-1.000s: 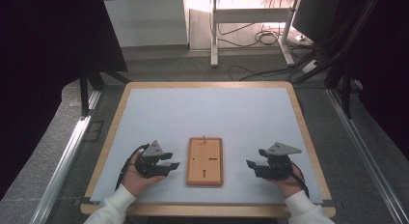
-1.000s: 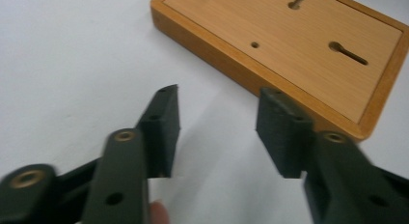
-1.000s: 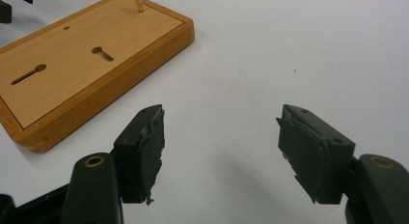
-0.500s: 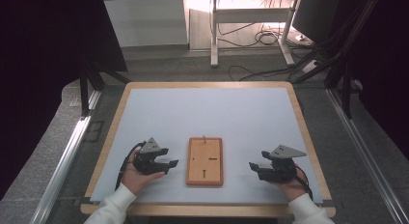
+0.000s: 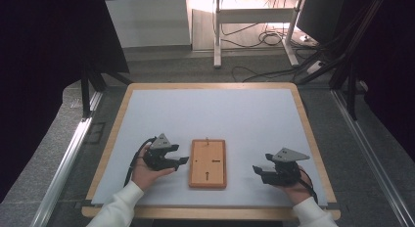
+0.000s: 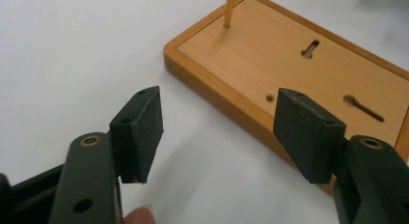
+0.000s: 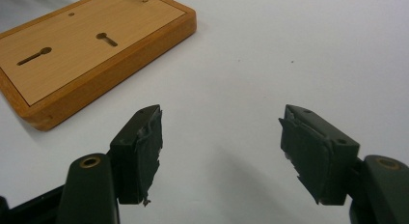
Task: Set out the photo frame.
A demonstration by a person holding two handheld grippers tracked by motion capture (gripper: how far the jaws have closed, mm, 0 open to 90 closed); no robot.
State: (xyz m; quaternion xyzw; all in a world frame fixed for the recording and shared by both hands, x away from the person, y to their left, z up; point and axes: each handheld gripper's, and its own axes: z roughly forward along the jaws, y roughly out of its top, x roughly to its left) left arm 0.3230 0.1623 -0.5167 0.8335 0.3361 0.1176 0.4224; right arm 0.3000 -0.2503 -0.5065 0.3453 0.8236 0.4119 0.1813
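White bench surface, wooden rim. Left tool just left of wooden board, jaws spread wide, empty, pointing at board. Board flat on bench, near front edge, two keyhole slots, thin peg upright at far end. Right tool right of board, apart from it, jaws wide open, empty.

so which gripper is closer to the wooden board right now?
The left gripper: its open jaws sit right beside the wooden board, nearly at its left edge. The right gripper, also open, has a clear strip of white table between it and the board.
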